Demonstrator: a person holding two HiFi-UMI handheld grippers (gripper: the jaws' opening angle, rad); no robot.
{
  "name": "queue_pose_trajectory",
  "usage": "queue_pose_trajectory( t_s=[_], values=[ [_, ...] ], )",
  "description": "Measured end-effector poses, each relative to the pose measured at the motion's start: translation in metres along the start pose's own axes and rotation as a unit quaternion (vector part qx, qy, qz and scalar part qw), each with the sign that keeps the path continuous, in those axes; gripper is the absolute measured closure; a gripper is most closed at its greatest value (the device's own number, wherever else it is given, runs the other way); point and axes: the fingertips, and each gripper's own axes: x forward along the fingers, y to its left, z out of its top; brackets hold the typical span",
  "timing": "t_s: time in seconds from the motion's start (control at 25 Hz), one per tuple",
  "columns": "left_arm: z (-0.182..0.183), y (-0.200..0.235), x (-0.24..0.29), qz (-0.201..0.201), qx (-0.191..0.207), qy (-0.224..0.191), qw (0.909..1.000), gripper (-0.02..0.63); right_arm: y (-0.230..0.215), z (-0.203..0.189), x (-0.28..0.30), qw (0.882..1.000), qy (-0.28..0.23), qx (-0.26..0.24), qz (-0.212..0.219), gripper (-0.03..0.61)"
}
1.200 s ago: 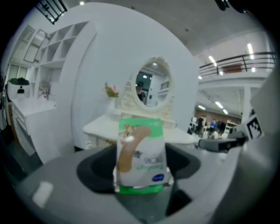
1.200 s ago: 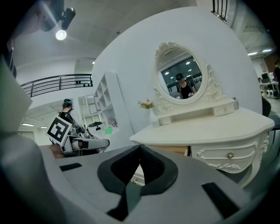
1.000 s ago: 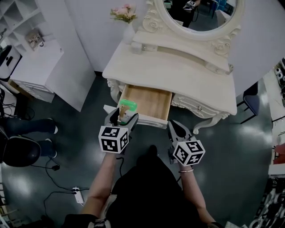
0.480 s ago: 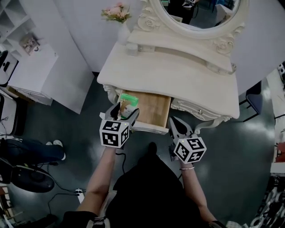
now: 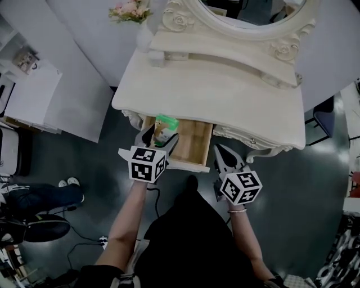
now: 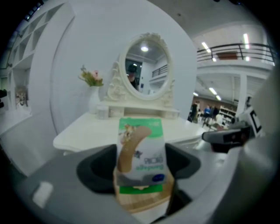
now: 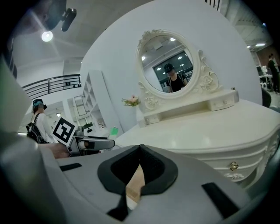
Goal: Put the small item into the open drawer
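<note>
Partly hidden: rear of the open drawer [image 5: 194, 143], tucked under the front edge of the bench [image 5: 225, 95]; only the wooden floor and front panel on show. Cut off at the top of the head view: mirror [image 5: 253, 11] and flowers [image 5: 128, 9]. Cannot tell whether the bandage packet [image 6: 141, 153] touches the drawer floor.

Lower end of the packet sunk between the fingers [image 6: 98, 168] of the left gripper [image 5: 160, 136], clamped from both sides, upright, green band uppermost. Held over the drawer's left rear part, just in front of the bench edge.

Right gripper [image 5: 225, 161] just beside the drawer's right front corner, over the dark floor [image 5: 112, 163]; fingers [image 7: 155, 168] closed tip to tip, nothing between them, a sliver of wood seen through the gap below the tips.

Bare wood to the right of the packet, across most of the drawer. Grippers well apart.

On the packet: picture of a tan adhesive strip, a blue oval mark, grey lettering too blurred to read.
</note>
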Motion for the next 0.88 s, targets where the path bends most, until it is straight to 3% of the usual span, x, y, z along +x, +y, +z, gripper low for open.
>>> queue_pose_trajectory(
  t_s=[0.52,0.88],
  values=[
    [-0.029,-0.029,0.055,-0.056,0.03,0.074,0.9953,0.264,-0.037,-0.007,0.012,0.999,0.02,0.028,-0.023,0.574],
    [-0.068,-0.046,0.084,-0.094,0.082,0.15,0.9808,0.264,-0.052,-0.019,0.015,0.998,0.028,0.052,-0.035,0.574]
  ],
)
